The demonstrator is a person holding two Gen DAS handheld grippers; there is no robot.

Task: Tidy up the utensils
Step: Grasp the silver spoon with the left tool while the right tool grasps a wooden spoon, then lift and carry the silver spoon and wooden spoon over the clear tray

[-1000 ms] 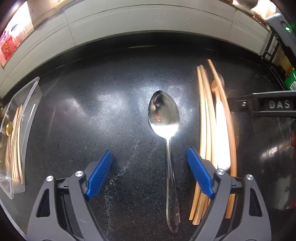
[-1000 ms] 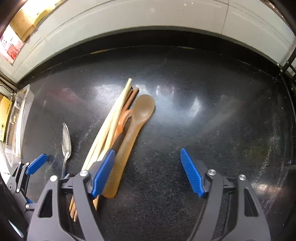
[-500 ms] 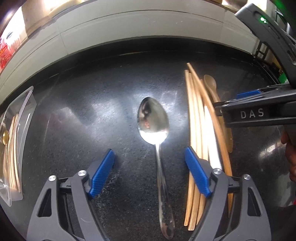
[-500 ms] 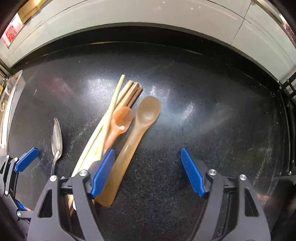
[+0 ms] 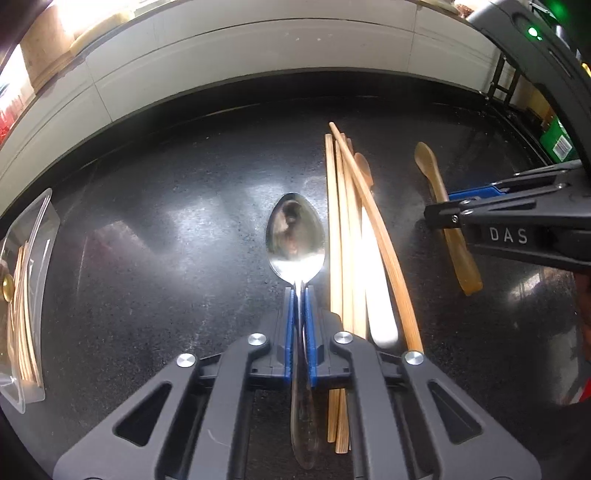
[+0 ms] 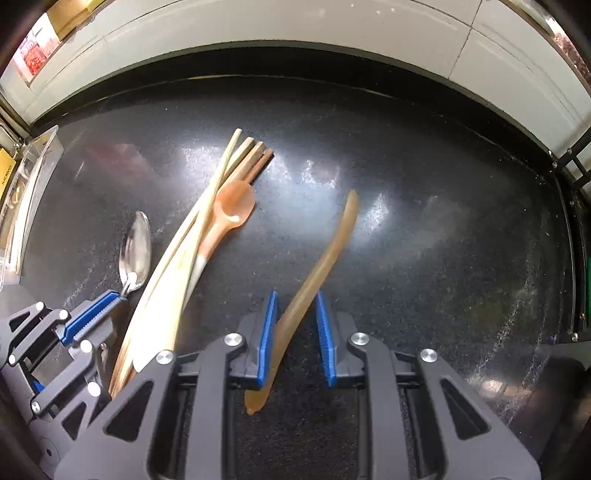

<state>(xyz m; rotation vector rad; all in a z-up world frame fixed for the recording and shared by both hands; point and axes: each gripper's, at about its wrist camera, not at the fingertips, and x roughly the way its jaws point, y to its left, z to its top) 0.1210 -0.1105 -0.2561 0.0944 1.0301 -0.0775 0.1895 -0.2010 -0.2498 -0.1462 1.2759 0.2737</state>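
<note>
Clear plastic forms the tray (image 5: pixel 35 258) at the far left of the black speckled counter (image 5: pixel 166 258), with thin wooden sticks lying inside it. Further right, the left gripper (image 5: pixel 300 291) has just closed its blue pads on the neck of the steel spoon (image 5: pixel 295 236), whose bowl lies flat on the counter just ahead of the fingertips while the handle runs back between the jaws. Just beside it to the right lies a bundle of bamboo chopsticks (image 5: pixel 341 229) with a pale orange spoon (image 6: pixel 231 206) among them, untouched by either gripper. Right again, apart from the bundle, the right gripper (image 6: pixel 295 306) has just narrowed around the amber spoon (image 6: pixel 325 258); its handle slants between the blue pads, tilted on edge, with the bowl pointing away toward the tiled wall (image 6: pixel 332 29). Whether both pads press on it firmly cannot be told.
</note>
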